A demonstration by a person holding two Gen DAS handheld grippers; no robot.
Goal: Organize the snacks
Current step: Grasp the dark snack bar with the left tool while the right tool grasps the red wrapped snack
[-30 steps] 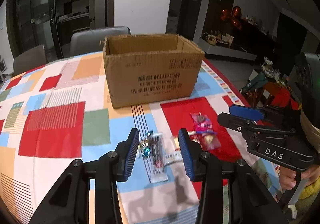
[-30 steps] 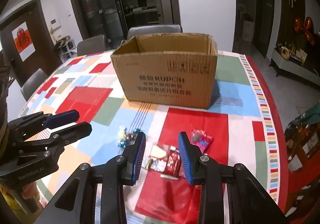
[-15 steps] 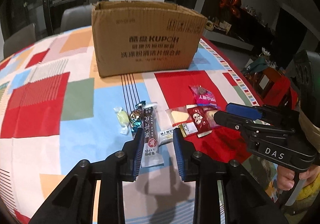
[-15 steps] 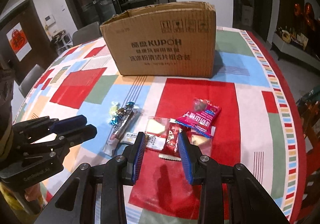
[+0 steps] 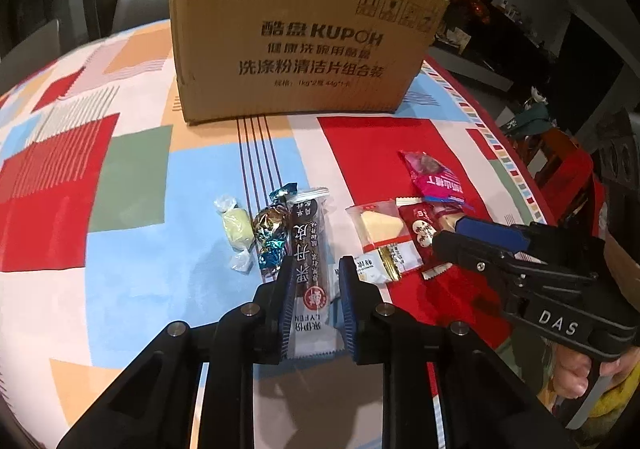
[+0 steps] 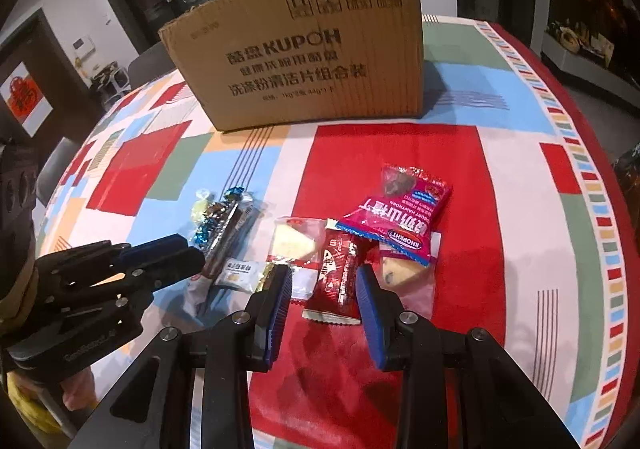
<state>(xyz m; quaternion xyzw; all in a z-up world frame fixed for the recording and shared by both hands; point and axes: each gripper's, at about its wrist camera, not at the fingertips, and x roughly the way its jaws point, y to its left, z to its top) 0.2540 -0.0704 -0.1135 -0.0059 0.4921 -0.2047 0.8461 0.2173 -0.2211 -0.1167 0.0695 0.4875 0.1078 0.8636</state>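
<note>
Patchwork blocks of red, blue, green and orange are printed across the tablecloth (image 5: pixel 132 185) on a round table, and dark cabinets and glass doors are seen behind it. A cardboard box (image 5: pixel 296 41) printed with "KUPOH" is stood at the far side of the cloth, well apart from the snacks.

The snacks are laid in a loose row in front of both grippers. At the left end a pale yellow candy (image 5: pixel 237 232) is seen, with foil-wrapped candies (image 5: pixel 270 233) just beside it. A long dark snack bar (image 5: pixel 310 261) is lain lengthwise toward the left wrist camera, and its near half is straddled by the left gripper (image 5: pixel 313 303). The jaws are set narrowly, one blue pad on each side of the bar; whether the pads touch the wrapper cannot be told.

To the right, a clear packet with a pale wedge (image 6: pixel 294 243), a small white sachet (image 6: pixel 239 273) and a red packet (image 6: pixel 340 275) are grouped closely. The red packet is flanked by the right gripper (image 6: pixel 325 303), whose jaws are held partly open with a gap visible on each side of the wrapper. A pink hawthorn bag (image 6: pixel 400 217) is rested partly over another clear cake packet (image 6: pixel 402 273) just beyond the right pad.
</note>
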